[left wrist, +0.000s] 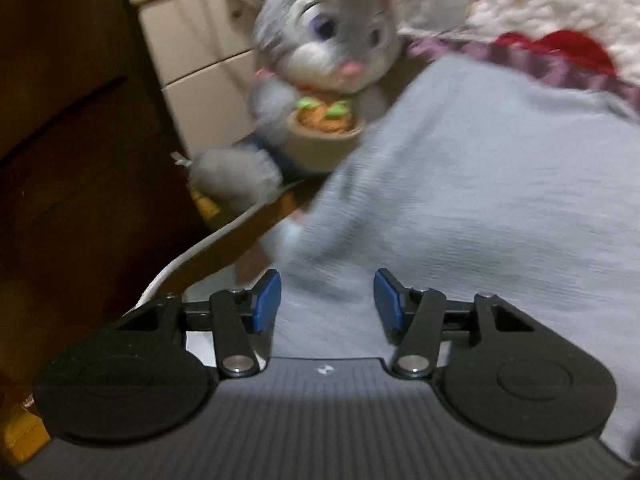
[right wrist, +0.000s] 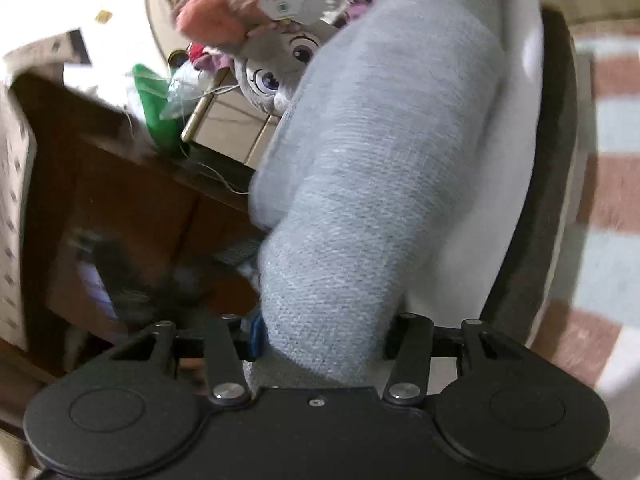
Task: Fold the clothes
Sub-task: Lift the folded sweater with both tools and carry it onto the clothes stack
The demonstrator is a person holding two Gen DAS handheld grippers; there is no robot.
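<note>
Left wrist view: the left gripper [left wrist: 327, 300] hovers low over a light blue knit garment [left wrist: 480, 200], its blue-padded fingers [left wrist: 267, 300] spread apart with nothing between them. The garment lies across the surface ahead and to the right. Beyond its far edge sits a grey plush rabbit [left wrist: 320, 52] holding a toy pot of carrots [left wrist: 324, 128], beside a beige drawer unit [left wrist: 200, 60]. The frame is blurred and no writing can be read.

Right wrist view: the right gripper [right wrist: 320, 340] is tilted, its fingers clamped on a bunched fold of the garment [right wrist: 380, 160], which stretches away from it. The plush rabbit [right wrist: 280, 68] peeks out behind, wearing a paper tag [right wrist: 282, 2] whose print is too small to read. A pink-and-white checked cloth [right wrist: 608, 160] lies at right.
</note>
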